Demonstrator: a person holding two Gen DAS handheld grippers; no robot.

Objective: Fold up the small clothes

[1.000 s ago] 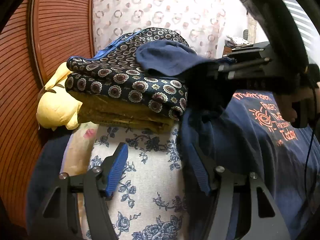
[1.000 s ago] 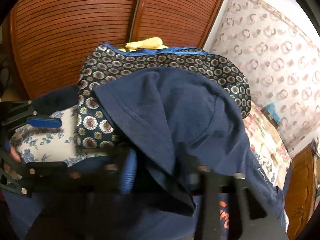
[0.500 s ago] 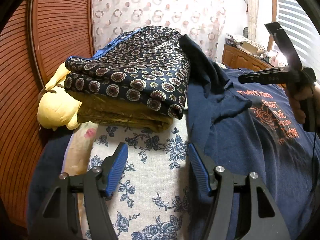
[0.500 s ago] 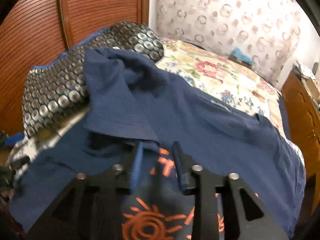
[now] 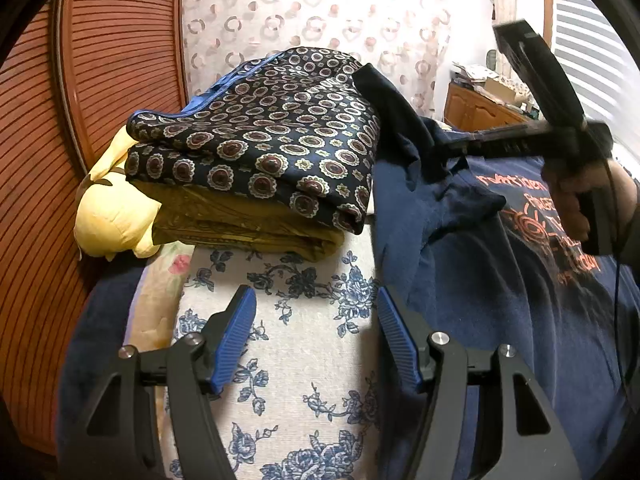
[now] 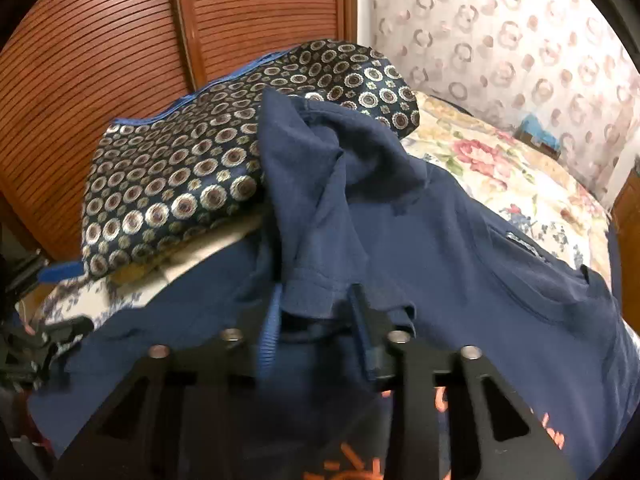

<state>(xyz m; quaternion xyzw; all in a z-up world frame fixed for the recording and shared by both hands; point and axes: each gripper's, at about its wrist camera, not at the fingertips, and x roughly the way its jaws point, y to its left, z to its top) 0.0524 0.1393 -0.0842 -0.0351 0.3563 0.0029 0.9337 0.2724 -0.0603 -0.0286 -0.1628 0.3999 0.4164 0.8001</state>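
A navy T-shirt with orange print lies spread on the bed, print side up. One sleeve is draped up against a stack of folded fabric. My right gripper is open, its jaws straddling the hem of that sleeve without closing on it; in the left wrist view it hovers over the shirt's chest. My left gripper is open and empty, low over the blue-flowered sheet, with its right finger at the shirt's left edge.
A folded navy fabric with circle medallions lies on an olive folded cloth, with a yellow plush beside it. A brown slatted wardrobe door stands on the left. A floral quilt lies beyond the shirt.
My right gripper let the sleeve down off the medallion stack, drew back over the shirt, then came forward to the sleeve hem again. My left gripper stayed put.
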